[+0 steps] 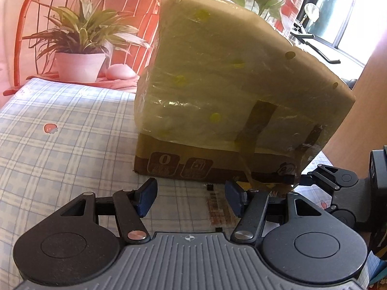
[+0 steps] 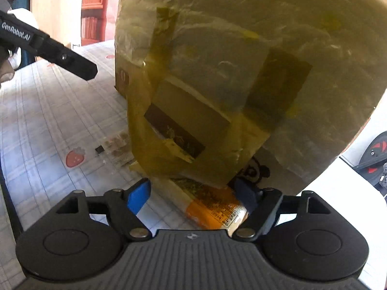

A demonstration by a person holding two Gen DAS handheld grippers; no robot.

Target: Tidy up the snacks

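Large brown tape-wrapped cardboard box [image 1: 217, 91] stood on blue-white checked tablecloth [image 1: 60, 125]. Orange snack packet [image 2: 215, 207] laid flat at box foot, between spread fingers of right gripper [image 2: 193, 193], not pinched. Left gripper [image 1: 191, 193] parted, nothing held.

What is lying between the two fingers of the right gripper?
In the right wrist view, an orange snack packet lies on the tablecloth between the open right gripper fingers, untouched.

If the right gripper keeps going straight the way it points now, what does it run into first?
Most likely the orange-and-white snack packet lying on the checked tablecloth between its open jaws, then the tape-wrapped cardboard box just behind. Depth is hard to judge in this fisheye view.
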